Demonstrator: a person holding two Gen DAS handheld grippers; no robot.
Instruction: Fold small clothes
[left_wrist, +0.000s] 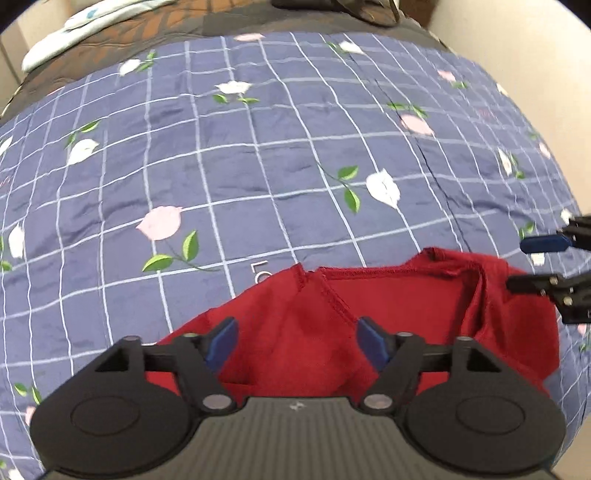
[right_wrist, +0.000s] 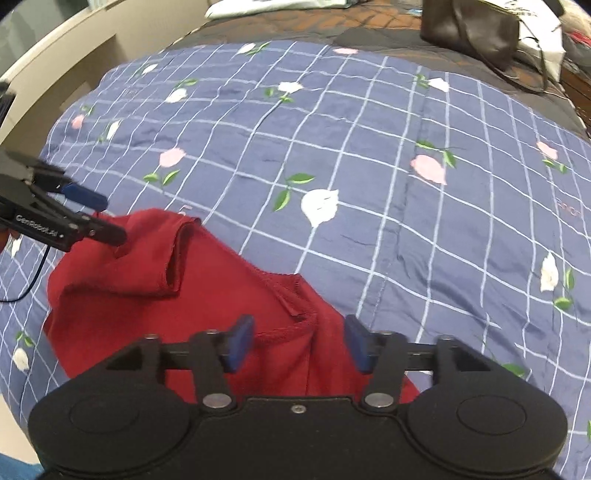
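A small red garment (left_wrist: 388, 314) lies crumpled on a blue checked quilt with flowers (left_wrist: 258, 166). Its stitched hems and a folded-over sleeve face up. My left gripper (left_wrist: 297, 345) hovers low over the garment's near edge, open, with red cloth showing between its blue pads (left_wrist: 221, 345). At the right rim of this view, my right gripper (left_wrist: 524, 264) is over the garment's right side. In the right wrist view the red garment (right_wrist: 147, 288) fills the lower left. There my right gripper (right_wrist: 298, 343) is open above a seam, and my left gripper (right_wrist: 110, 216) is open at the sleeve.
A dark handbag (right_wrist: 469, 33) with a strap and a white bag (right_wrist: 543, 40) sit at the far end of the bed. A pale pillow (left_wrist: 74, 33) rests on a brown blanket (left_wrist: 110, 48). Cream walls border the quilt (right_wrist: 369, 166) on both sides.
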